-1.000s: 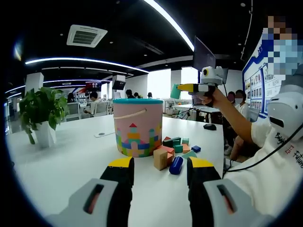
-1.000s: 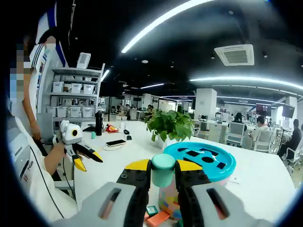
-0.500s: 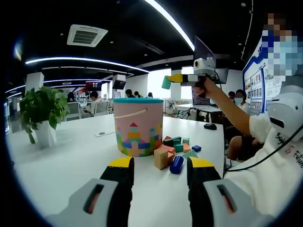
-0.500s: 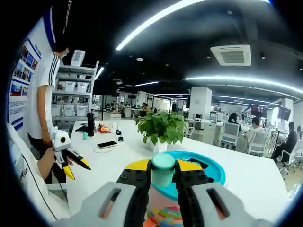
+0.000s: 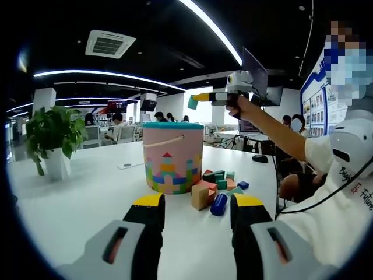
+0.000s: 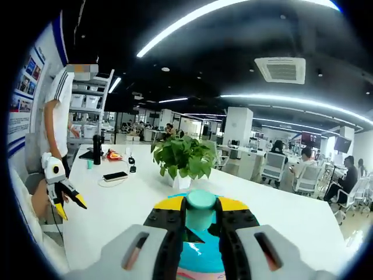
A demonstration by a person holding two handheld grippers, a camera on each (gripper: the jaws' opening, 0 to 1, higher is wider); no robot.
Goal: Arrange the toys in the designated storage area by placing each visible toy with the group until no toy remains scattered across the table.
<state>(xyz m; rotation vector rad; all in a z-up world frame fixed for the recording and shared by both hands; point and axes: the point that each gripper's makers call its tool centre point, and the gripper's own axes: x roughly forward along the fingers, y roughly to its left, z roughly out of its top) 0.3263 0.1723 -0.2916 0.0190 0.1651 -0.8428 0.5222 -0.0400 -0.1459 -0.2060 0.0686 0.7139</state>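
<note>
A pink toy bucket point(image 5: 171, 163) with a teal slotted lid point(image 6: 204, 261) stands on the white table point(image 5: 76, 204). Several coloured blocks point(image 5: 220, 178) lie in a pile at its right foot, with a wooden block point(image 5: 199, 196) and a blue cylinder point(image 5: 219, 204) nearest. My left gripper point(image 5: 198, 203) hovers low in front of them, open and with nothing in it; it also appears open as my left gripper point(image 6: 70, 206). My right gripper point(image 6: 201, 204) is shut on a teal block point(image 6: 201, 211) held high above the lid, seen from the side as my right gripper point(image 5: 205, 97).
A potted plant point(image 5: 51, 140) sits on the table's far left, also seen as the plant point(image 6: 182, 160) behind the bucket. A phone point(image 6: 115, 175) and a bottle point(image 6: 97, 157) lie farther off. A person point(image 6: 58, 122) stands by shelves.
My right gripper has carried the teal block leftward and higher, and it now sits over the bucket lid. My left gripper and the blocks on the table have stayed put.
</note>
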